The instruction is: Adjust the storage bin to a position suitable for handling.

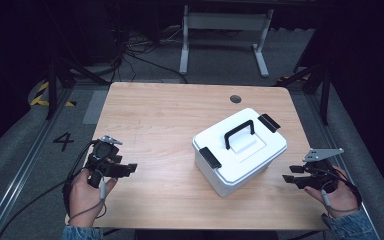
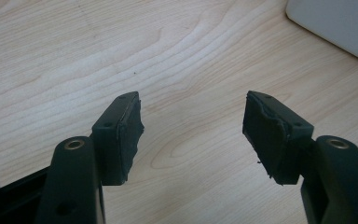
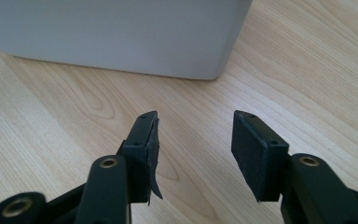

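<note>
Your table [image 1: 160, 120] is a light wooden top with rounded corners and a small round hole [image 1: 235, 99] near its far edge. On it, right of centre and turned at an angle to the edges, stands a white box [image 1: 240, 150] with its lid on; the lid carries a black handle [image 1: 239, 132] standing upright at its middle and a black latch at each short end [image 1: 209, 157] [image 1: 269, 122].

Your left hand [image 1: 85, 192] holds the left gripper [image 1: 127, 169] over the near left part of the table, well apart from the box, pointing toward it. In the left gripper view its jaws stand wide apart above bare wood with nothing between them, and a corner of the box [image 2: 335, 23] shows at upper right.

Your right hand [image 1: 332, 192] holds the right gripper [image 1: 291, 177] at the near right edge, near the box but not touching it. In the right gripper view its jaws are likewise spread and empty, with the grey-white box wall [image 3: 112, 32] ahead. One pad [image 3: 153, 154] has a frayed edge.
</note>
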